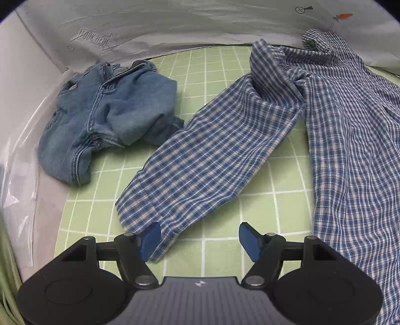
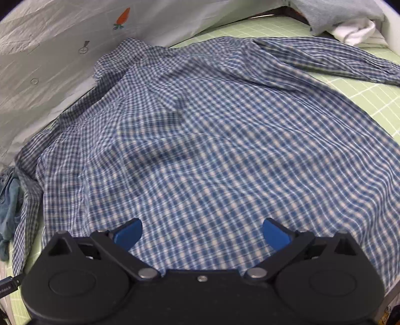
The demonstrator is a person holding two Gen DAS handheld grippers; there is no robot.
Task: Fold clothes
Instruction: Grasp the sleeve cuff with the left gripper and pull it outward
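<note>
Plaid shirt [image 2: 200, 130] lies spread, mostly flat, over the green grid mat [image 1: 215, 57], collar at the far side against the white sheet [image 1: 175, 22]. 1 sleeve [image 1: 207, 160] runs diagonally from the shoulder toward the near left; its cuff ends just in front of the left gripper [image 1: 198, 236]. The other sleeve [image 2: 325, 57] trails to the far right. A crumpled pair of denim shorts [image 1: 107, 112] sits on the far left of the mat, just beside the first sleeve, with no clear overlap.

Left gripper: jaws spread, nothing pinched. The left blue pad [image 1: 150, 240] sits at the cuff edge; contact cannot be confirmed. No visible squeeze.

Right gripper [image 2: 201, 235]: jaws spread wide above the near hem region of the shirt body, holding nothing.

Handling judgement: thin woven cotton, light, limp, no stiffness except collar and cuffs. It will drape, wrinkle and drag if pulled along the mat; low risk of damage. Best holds: the doubled cuff for folding the sleeve across the body, and hem corners or shoulder seams for body folds. Pinch 1 layer edge low to the mat; a grab mid-panel would bunch the cloth.
</note>
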